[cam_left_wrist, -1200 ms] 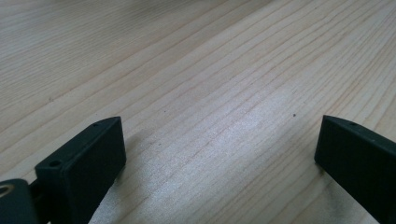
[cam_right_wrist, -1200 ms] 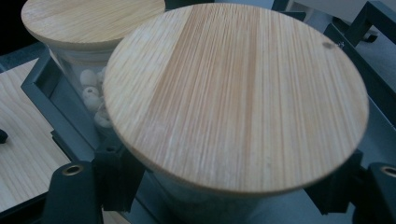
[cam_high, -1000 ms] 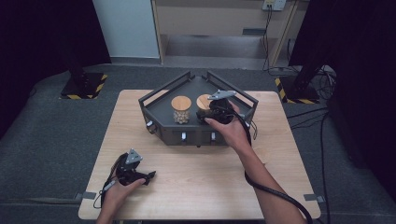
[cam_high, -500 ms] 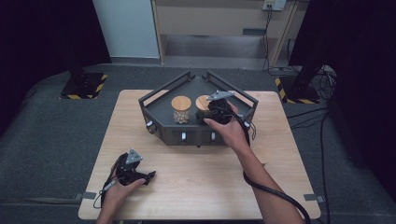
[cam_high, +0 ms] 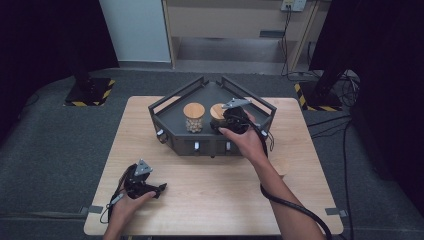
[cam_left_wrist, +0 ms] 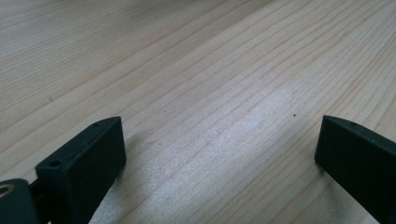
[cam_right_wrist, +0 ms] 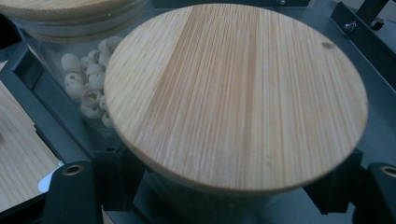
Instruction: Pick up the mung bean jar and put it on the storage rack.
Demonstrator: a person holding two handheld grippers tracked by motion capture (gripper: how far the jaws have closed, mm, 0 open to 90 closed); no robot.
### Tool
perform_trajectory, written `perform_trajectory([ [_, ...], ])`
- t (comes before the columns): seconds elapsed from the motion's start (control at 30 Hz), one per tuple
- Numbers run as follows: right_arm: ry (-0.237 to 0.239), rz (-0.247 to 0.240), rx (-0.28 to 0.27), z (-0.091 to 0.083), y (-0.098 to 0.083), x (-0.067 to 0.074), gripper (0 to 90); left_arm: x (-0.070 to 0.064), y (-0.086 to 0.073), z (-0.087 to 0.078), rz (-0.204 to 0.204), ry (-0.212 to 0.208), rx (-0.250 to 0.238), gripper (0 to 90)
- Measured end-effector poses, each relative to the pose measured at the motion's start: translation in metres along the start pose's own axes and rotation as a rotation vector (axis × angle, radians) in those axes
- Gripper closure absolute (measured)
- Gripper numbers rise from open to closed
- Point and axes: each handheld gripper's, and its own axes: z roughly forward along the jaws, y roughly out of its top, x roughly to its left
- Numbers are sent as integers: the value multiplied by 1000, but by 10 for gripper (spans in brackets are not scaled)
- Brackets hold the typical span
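Between the jaws of the right gripper (cam_right_wrist: 224,186), a jar with a round wooden lid (cam_right_wrist: 236,93) is seen, standing inside the dark tray (cam_high: 170,122) on the far half of the tabletop (cam_high: 225,195). One jaw is placed at each side of the jar, just under the lid, and they seem to be closed on the glass, although the contact itself is partly hidden by the lid. Just to the left of it, a second jar (cam_high: 194,117) filled with pale beads is standing in the same tray. At the near left corner, the left gripper (cam_high: 145,187) is rested on bare wood, with its jaws wide apart and nothing between them. It is judged that the grasp is made, while lifting the jar out of the tray is not yet done.
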Motion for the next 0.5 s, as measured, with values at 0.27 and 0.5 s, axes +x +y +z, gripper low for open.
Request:
perform_trajectory([
  [0.27, 7, -2, 4, 0, 1, 0, 258, 0, 0, 0, 0, 0, 0, 7],
  [0.5, 11, -1, 8, 0, 2, -1, 257, 0, 0, 0, 0, 0, 0, 7],
])
